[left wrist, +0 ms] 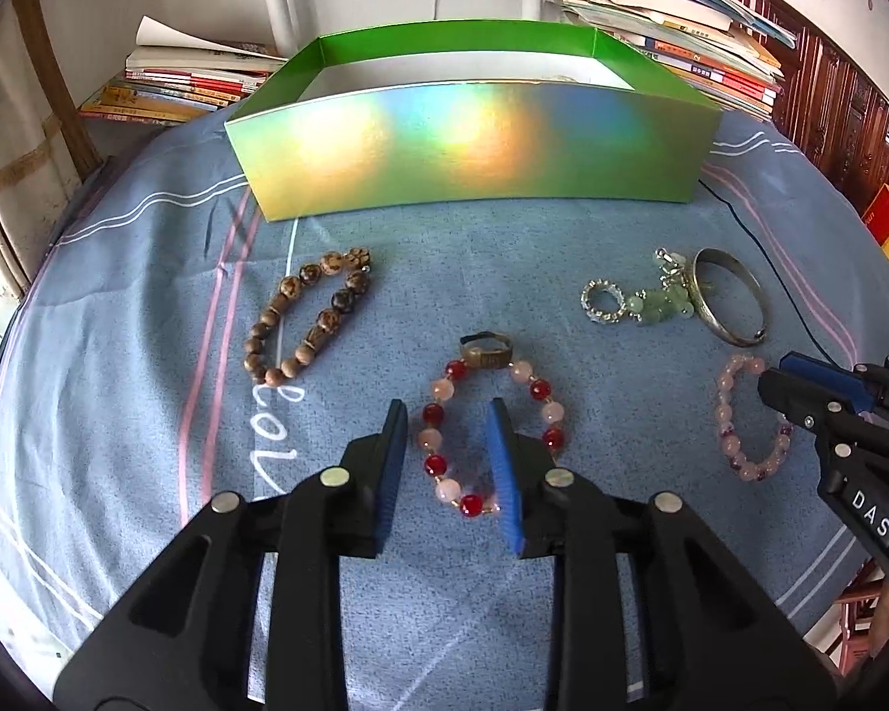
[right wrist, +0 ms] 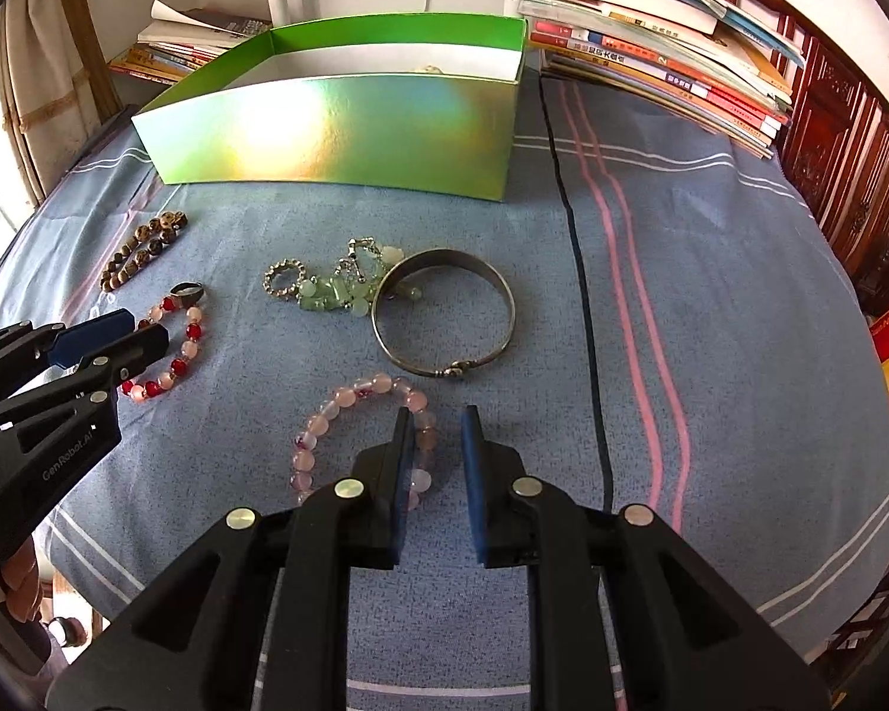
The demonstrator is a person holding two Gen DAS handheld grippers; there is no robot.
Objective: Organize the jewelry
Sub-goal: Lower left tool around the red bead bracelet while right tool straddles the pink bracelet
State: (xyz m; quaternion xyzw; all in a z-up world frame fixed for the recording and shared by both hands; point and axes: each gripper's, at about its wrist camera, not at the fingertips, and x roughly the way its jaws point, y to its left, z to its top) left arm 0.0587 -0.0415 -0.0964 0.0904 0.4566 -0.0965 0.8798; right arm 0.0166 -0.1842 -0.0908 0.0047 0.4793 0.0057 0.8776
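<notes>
Jewelry lot: three bead bracelets, one bangle (right wrist: 443,320), one ring (left wrist: 485,354), one box (left wrist: 468,142).
Left gripper (left wrist: 451,423) fingers spread, straddling the red-pink bracelet (left wrist: 492,435); right gripper (right wrist: 437,428) likewise apart over the pink bracelet (right wrist: 361,432).

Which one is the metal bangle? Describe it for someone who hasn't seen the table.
Start at the green box at the back of the blue cloth. In front of its right end lies the bangle, beside the green-bead charm cluster and beyond the pink bracelet. It is the only smooth, solid metal hoop; every other loop is beaded.
</notes>
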